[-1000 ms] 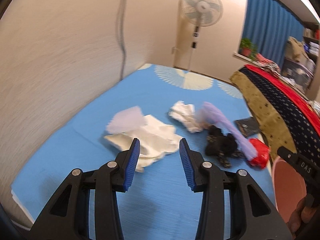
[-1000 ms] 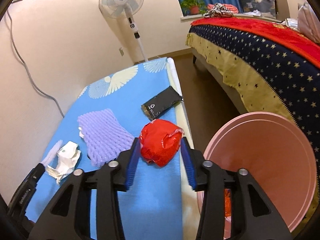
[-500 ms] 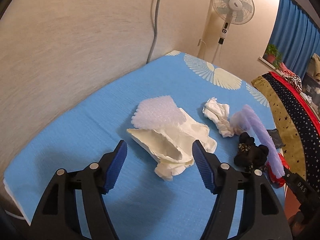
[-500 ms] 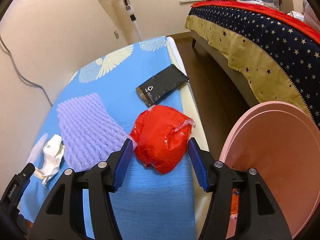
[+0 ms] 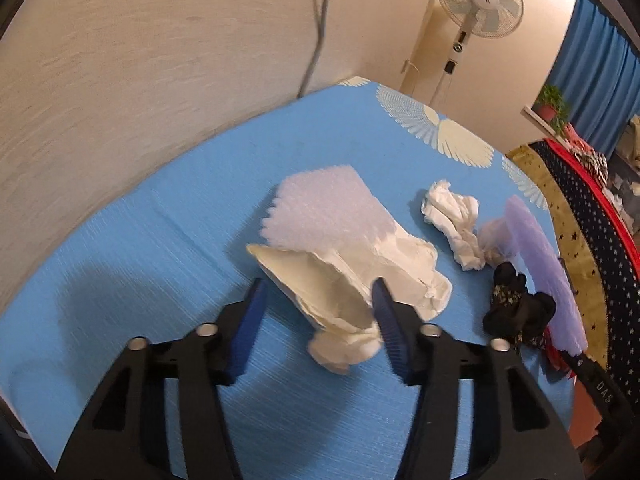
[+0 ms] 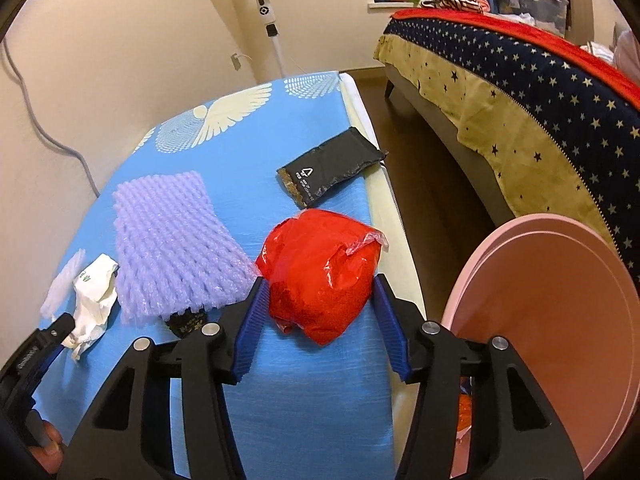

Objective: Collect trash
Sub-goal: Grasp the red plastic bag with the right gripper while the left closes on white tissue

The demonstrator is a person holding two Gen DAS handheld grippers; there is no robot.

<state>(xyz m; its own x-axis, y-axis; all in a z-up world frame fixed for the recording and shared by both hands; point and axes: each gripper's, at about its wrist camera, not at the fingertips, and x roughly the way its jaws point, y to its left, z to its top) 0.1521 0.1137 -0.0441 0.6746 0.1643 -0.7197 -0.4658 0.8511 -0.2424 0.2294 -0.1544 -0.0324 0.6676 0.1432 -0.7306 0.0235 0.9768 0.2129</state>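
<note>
In the left wrist view my left gripper (image 5: 318, 320) is open, its blue pads either side of the near end of a crumpled cream paper (image 5: 344, 280) on the blue mat (image 5: 160, 248). A white foam sheet (image 5: 324, 212), a white tissue wad (image 5: 452, 220), a black crumpled piece (image 5: 516, 312) and a purple foam net (image 5: 540, 272) lie beyond. In the right wrist view my right gripper (image 6: 318, 312) is open around a red plastic bag (image 6: 320, 272) lying on the mat. The pink bin (image 6: 552, 320) stands at the right, off the mat's edge.
A black pouch (image 6: 332, 164) lies near the mat's right edge. A wall with a grey cable (image 5: 316, 36) runs along the left. A standing fan (image 5: 476, 4) is at the far end. A bed with a star-patterned cover (image 6: 540, 80) stands to the right across bare floor.
My left gripper moved forward onto the cream paper, which now sits between its pads. My right gripper opened wider, and the red bag now rests on the mat between the pads.
</note>
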